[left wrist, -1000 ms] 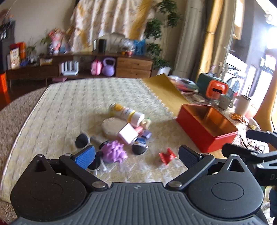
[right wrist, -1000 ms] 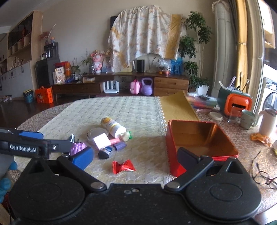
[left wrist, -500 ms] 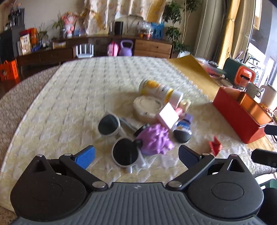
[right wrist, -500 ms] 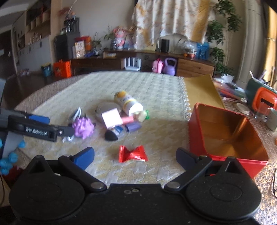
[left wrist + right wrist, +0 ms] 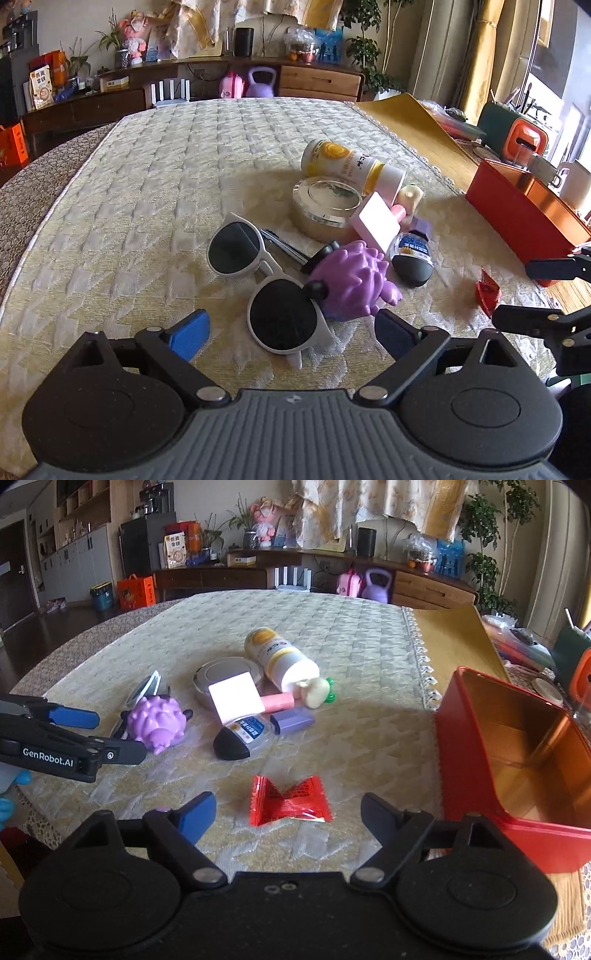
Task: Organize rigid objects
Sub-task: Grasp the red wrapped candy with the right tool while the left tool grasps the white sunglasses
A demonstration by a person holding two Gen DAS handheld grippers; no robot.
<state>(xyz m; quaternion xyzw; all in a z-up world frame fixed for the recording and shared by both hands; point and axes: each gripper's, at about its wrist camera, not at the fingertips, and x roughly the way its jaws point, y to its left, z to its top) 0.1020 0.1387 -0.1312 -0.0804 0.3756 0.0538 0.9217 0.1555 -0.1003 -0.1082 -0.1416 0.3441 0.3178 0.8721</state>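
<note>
My left gripper [image 5: 290, 338] hangs low over the quilted cream tablecloth [image 5: 140, 206] with its jaws wide apart; they have just been closing a little, and nothing is gripped. The near lens of the white-framed sunglasses [image 5: 264, 291] lies between my left pads, apart from both of them, and the purple spiky toy [image 5: 349, 284] rests against that lens on its right. Behind the toy sits the rest of the heap: a round shallow tin [image 5: 325, 206], a pale pink card [image 5: 376, 225] leaning on it, a white and yellow bottle [image 5: 351, 166] lying on its side, a small cream figure [image 5: 408, 197] by the bottle's cap, a lilac block [image 5: 419, 227], and a dark-capped little container with a blue label [image 5: 412, 258]. A thin metal piece [image 5: 284, 247] lies beside the far lens; I cannot tell what it is. My right gripper [image 5: 288, 818] points down at the red candy wrapper [image 5: 290, 801], which lies flat on the cloth between my right pads, touching neither. Those jaws have just been closing too, and they stand well apart, holding nothing. The open red tin box [image 5: 476, 775] stands just to the right of the wrapper, its coppery inside showing. In the right wrist view my left gripper reaches in from the left edge, its tips near the purple toy.
</note>
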